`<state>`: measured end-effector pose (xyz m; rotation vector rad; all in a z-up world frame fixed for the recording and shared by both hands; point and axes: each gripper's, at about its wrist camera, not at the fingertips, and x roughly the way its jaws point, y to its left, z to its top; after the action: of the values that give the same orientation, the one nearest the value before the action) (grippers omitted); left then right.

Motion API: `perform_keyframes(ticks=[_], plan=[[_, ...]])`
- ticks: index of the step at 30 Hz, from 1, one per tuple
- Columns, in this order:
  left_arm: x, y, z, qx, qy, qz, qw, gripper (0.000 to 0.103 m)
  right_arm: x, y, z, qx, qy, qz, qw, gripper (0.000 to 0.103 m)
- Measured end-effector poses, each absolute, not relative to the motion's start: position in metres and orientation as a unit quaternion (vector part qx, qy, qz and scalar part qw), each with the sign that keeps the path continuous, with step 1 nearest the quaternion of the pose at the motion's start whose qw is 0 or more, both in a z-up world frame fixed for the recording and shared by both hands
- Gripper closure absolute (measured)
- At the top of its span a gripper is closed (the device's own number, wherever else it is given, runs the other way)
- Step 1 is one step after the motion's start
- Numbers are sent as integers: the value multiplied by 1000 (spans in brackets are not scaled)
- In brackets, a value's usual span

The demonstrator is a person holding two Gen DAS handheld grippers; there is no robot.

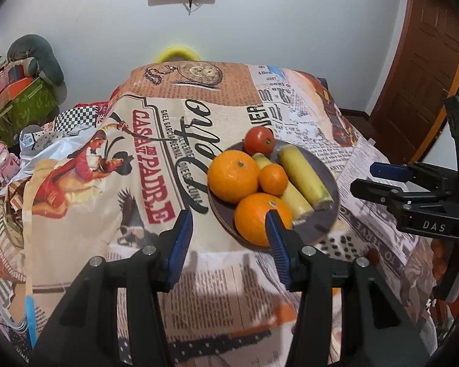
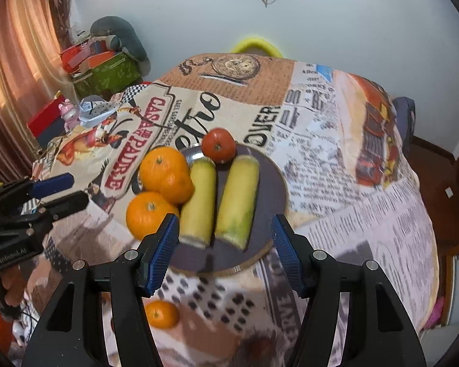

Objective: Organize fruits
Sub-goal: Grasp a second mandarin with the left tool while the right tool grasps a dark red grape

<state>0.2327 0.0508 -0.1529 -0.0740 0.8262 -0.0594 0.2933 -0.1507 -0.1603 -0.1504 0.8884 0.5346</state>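
Plate (image 2: 272,183): fruit gathered on it for tidiness; one orange (image 2: 162,314) left off; left tongs (image 1: 229,238) and right tongs (image 2: 226,238) both open, empty.

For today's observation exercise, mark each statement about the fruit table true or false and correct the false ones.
1. Two yellow corn cobs lie side by side on the plate. True.
2. The tomato sits at the plate's near edge. False: it is at the far edge.
3. One small orange lies on the tablecloth, off the plate. True.
4. The right gripper grips a corn cob. False: its jaws are open and empty.
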Motion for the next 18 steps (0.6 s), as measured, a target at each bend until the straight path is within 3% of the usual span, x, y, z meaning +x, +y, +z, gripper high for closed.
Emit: perform_keyframes(ticks=[4, 18], plan=[[220, 43, -154, -44, 408, -36, 911, 46, 280, -165, -157, -69, 430, 241, 867, 44], [208, -16, -188, -21, 459, -76, 885, 46, 244, -199, -189, -48, 469, 218, 855, 44]])
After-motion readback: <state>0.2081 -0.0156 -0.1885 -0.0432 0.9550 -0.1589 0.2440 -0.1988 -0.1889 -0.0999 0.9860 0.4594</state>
